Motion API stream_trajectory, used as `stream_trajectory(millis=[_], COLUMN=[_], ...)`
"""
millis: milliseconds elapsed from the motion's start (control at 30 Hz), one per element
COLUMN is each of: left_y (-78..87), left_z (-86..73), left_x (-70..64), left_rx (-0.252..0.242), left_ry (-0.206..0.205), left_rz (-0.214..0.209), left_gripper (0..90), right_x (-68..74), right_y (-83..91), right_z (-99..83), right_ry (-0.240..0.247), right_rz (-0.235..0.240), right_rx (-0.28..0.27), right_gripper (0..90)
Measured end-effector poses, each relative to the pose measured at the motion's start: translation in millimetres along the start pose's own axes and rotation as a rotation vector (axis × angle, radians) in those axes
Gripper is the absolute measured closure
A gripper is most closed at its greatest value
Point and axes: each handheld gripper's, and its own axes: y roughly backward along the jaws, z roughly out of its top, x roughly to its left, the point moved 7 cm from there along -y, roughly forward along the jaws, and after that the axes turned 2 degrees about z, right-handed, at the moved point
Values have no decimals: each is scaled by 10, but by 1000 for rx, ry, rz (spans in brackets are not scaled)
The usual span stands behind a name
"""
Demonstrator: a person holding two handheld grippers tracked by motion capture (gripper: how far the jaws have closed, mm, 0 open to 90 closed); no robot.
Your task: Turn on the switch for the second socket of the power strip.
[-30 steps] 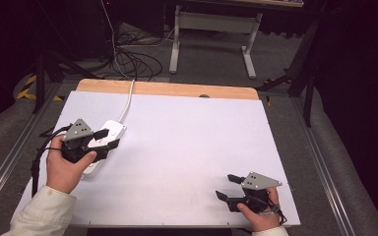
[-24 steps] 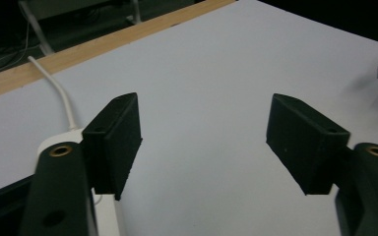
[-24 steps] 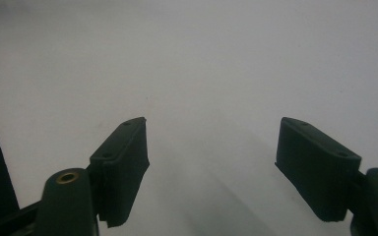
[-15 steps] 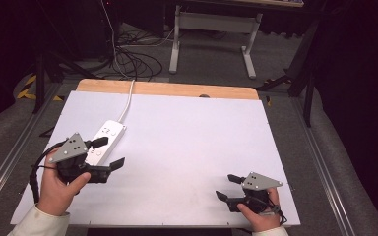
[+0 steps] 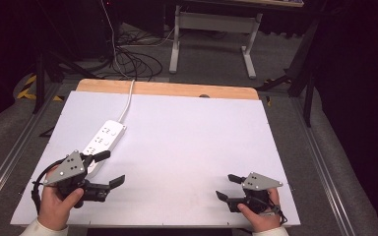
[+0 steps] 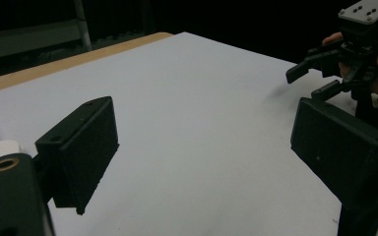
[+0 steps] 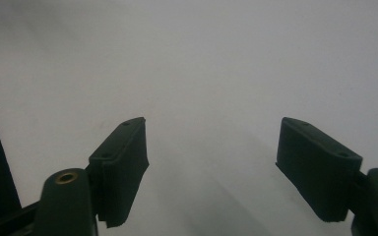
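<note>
Beside left hand-held gripper (image 5: 109,168): white power strip (image 5: 103,141)

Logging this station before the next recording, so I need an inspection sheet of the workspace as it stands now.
Surface: white board on a table with a wooden far edge.
Job's things: white power strip lying flat at the left.
Clutter: nothing seen.
Grippers: left gripper open, beside the strip's near end; right gripper open, near the front right corner; both empty.
Cables: strip's white cord runs off the far edge; dark cables on the floor.
Surroundings: white desk frame beyond the table, grey carpet.
</note>
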Motion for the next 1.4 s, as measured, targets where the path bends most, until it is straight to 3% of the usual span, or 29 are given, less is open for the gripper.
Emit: stream_trajectory(millis=[100,267,367,533,633,800,900,1000,1067,1200,1300,1400], left_y=[-5,-33,-57,-110,-150,-194,-202,-198,-197,-188,-183,-165], left_z=[-74,-238,-320,-452,-556,-679,-735,-781,-816,-818,-780,-740], left_x=[-6,8,19,38,90,117,108,95,50,18,36,51], left_rx=[7,77,94,106,141,175,194,220,239,229,208,185], left_ry=[-8,-46,-49,-32,-10,31,27,-34,-55,-24,35,30], left_rz=[11,65,83,87,100,69,63,95,95,87,93,106], left_gripper=[111,110,109,110,115,129,131,131,131,131,131,132], right_x=[0,4,6,10,14,20,22,26,28,28,29,30], right_y=[5,4,5,9,12,17,22,26,27,28,24,24], right_z=[0,1,2,5,7,6,10,10,10,7,7,8], right_ry=[3,6,7,8,8,7,6,7,7,11,14,15], right_rz=[1,0,1,6,12,24,30,34,35,38,40,41], right_rx=[-1,-1,-2,-6,-11,-15,-23,-24,-25,-25,-24,-26], right_gripper=[269,266,263,258,252,244,241,240,239,238,238,238])
